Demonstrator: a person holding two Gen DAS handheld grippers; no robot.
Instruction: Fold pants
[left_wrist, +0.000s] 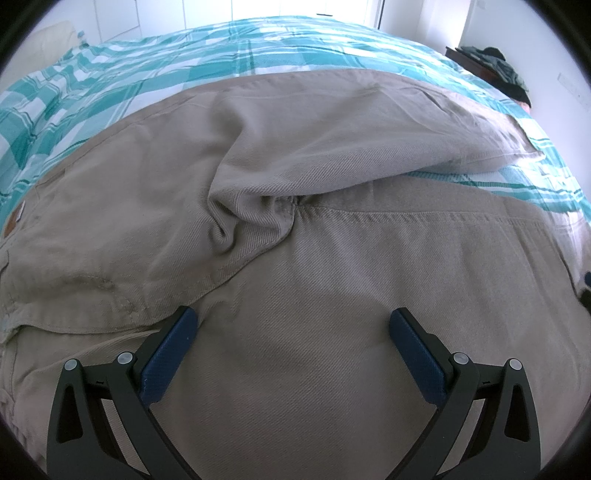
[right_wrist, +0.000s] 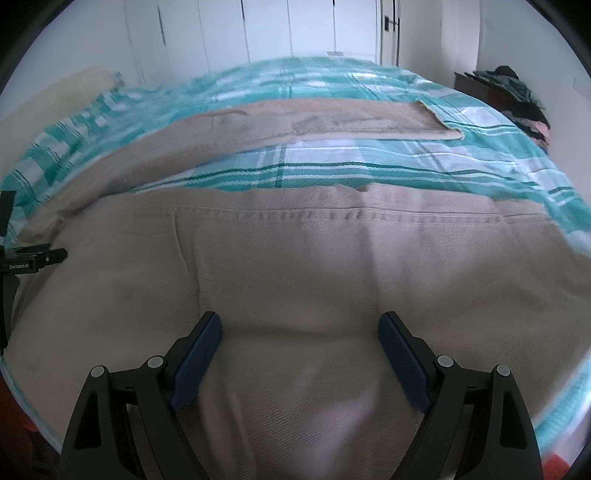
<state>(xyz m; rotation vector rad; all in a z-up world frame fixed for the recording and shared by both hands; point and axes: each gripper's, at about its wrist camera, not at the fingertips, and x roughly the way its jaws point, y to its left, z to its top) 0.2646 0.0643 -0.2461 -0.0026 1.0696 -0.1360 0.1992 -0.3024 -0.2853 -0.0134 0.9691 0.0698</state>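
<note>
On the bed (left_wrist: 155, 70), over its teal checked cover, the tan pants (left_wrist: 295, 258) lie spread with both legs running off to the right and a strip of cover showing between them. My left hand-held gripper (left_wrist: 293, 323) hangs over the seat area with its jaws wide apart and nothing between them; my right hand-held gripper (right_wrist: 300, 325) hangs over the near leg, jaws equally apart and empty. The trouble I expect is at the crotch, where the cloth is bunched into a twisted knot: if I bring one leg over the other without flattening that first, I'd judge the fold will trap the lump and the legs won't line up. Pinching only the top layer could also drag the leg askew. My left view shows that knot, a pocket seam and a small brown patch at the waist edge; my right view misses all of that but shows the far leg's hem (right_wrist: 439, 122) lying flat, plus the long side seam of the near leg. A heap of dark clothes (right_wrist: 517, 92) sits off at the far right.
</note>
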